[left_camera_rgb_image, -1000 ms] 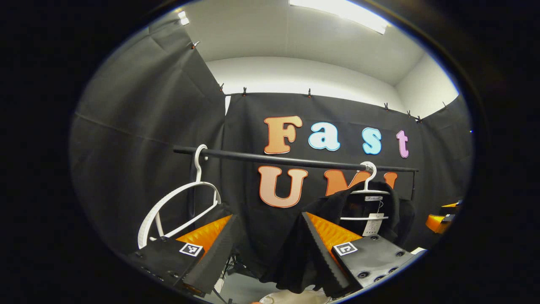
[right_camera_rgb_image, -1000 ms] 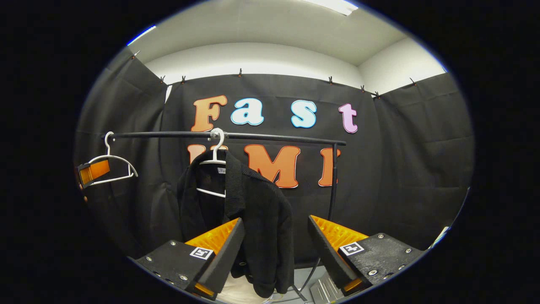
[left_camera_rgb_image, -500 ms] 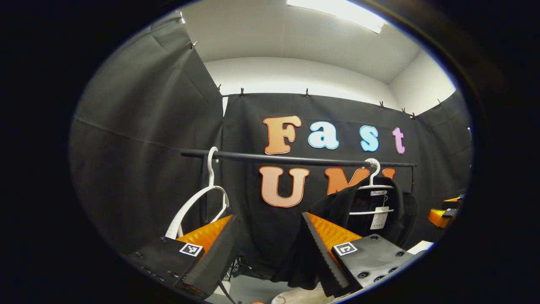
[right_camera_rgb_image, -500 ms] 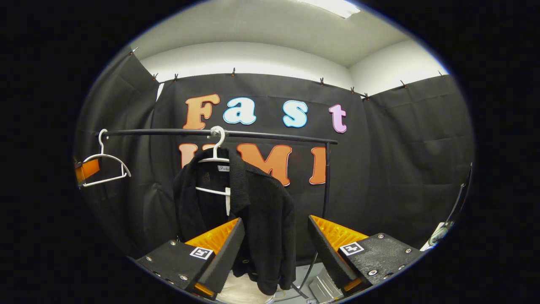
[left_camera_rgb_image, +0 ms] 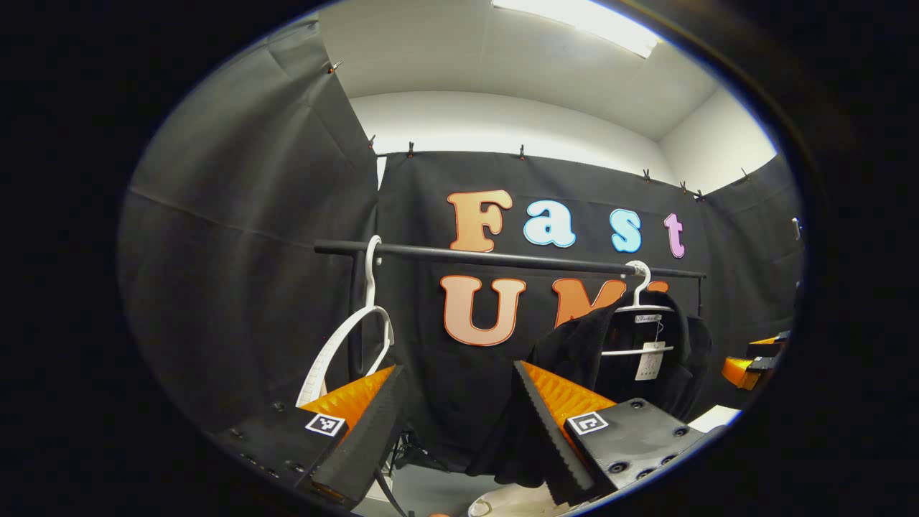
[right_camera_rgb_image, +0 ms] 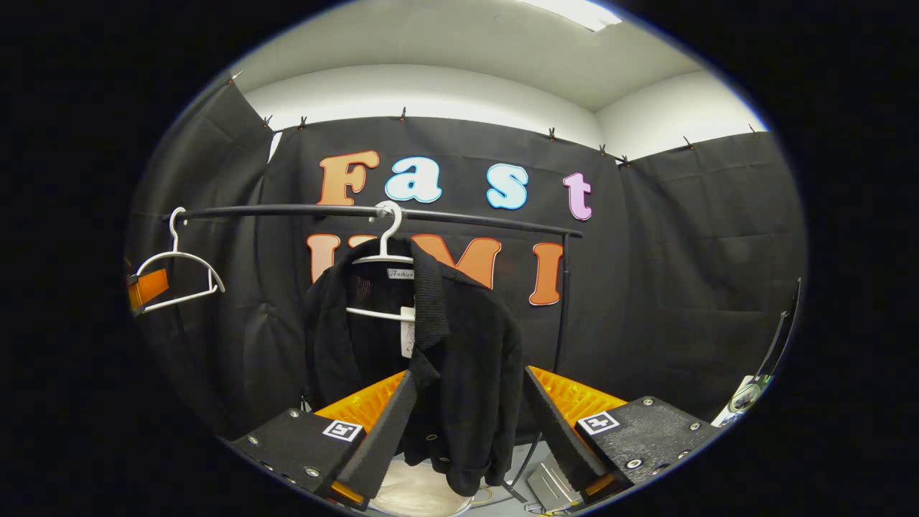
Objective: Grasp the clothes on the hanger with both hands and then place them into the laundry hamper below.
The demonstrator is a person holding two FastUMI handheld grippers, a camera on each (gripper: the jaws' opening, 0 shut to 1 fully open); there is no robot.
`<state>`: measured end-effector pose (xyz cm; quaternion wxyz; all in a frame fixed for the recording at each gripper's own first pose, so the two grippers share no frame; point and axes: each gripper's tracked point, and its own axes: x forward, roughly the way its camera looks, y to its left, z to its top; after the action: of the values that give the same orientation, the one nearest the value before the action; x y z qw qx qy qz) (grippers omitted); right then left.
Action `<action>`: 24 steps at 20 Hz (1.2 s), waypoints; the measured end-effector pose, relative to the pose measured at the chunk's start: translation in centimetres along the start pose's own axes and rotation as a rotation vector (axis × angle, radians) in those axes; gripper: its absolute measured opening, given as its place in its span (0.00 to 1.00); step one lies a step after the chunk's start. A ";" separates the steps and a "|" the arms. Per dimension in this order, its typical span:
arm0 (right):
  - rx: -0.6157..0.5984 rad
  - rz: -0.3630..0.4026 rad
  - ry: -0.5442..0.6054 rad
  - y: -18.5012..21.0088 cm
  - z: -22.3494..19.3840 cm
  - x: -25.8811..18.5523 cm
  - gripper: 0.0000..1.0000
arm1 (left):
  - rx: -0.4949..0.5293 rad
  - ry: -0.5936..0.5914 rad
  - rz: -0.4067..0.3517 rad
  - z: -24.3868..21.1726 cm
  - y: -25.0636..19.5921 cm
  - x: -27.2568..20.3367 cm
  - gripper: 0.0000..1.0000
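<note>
The left gripper (left_camera_rgb_image: 459, 424) and the right gripper (right_camera_rgb_image: 467, 424) are both spread wide, holding nothing, while the black jacket (right_camera_rgb_image: 459, 359) hangs on its white hanger (right_camera_rgb_image: 384, 248) from the rail (right_camera_rgb_image: 287, 211).

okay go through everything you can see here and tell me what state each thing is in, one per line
Black jacket: hanging on its white hanger, front open, not grasped.
Empty hanger: bare, hooked at the left end of the rail.
Rail: carries both hangers.
Left gripper: open, nothing between its fingers.
Right gripper: open, the jacket's lower part seen between its fingers, not clamped.
Laundry hamper: below the jacket, a pale rim showing.
</note>
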<state>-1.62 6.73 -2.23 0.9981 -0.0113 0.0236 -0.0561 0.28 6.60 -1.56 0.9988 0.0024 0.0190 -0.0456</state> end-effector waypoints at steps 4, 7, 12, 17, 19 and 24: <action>-0.007 0.020 0.031 1.1 -1.4 1.5 0.93 | -0.003 0.010 0.005 -0.5 0.1 -0.3 0.96; -0.011 0.049 0.046 2.5 -2.5 3.3 0.93 | -0.011 0.015 0.008 -0.6 0.2 -0.6 0.96; -0.015 0.049 0.068 3.1 -4.0 6.7 0.93 | -0.009 0.021 0.006 -0.9 0.5 -0.9 0.96; -0.009 0.022 0.090 2.9 -5.3 10.3 0.93 | -0.013 0.030 0.002 -1.2 0.5 -1.1 1.00; 0.015 0.013 0.100 2.6 -5.6 11.6 0.93 | -0.014 0.038 0.005 -1.4 0.2 -1.0 0.96; 0.079 0.032 0.140 2.4 -7.1 15.0 0.93 | -0.024 0.035 0.036 -1.5 -0.7 -0.6 1.00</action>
<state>13.19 7.32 -10.04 0.9945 0.0322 0.0912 -0.0414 -0.39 6.01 -3.04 0.9989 -0.0082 0.0372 -0.0272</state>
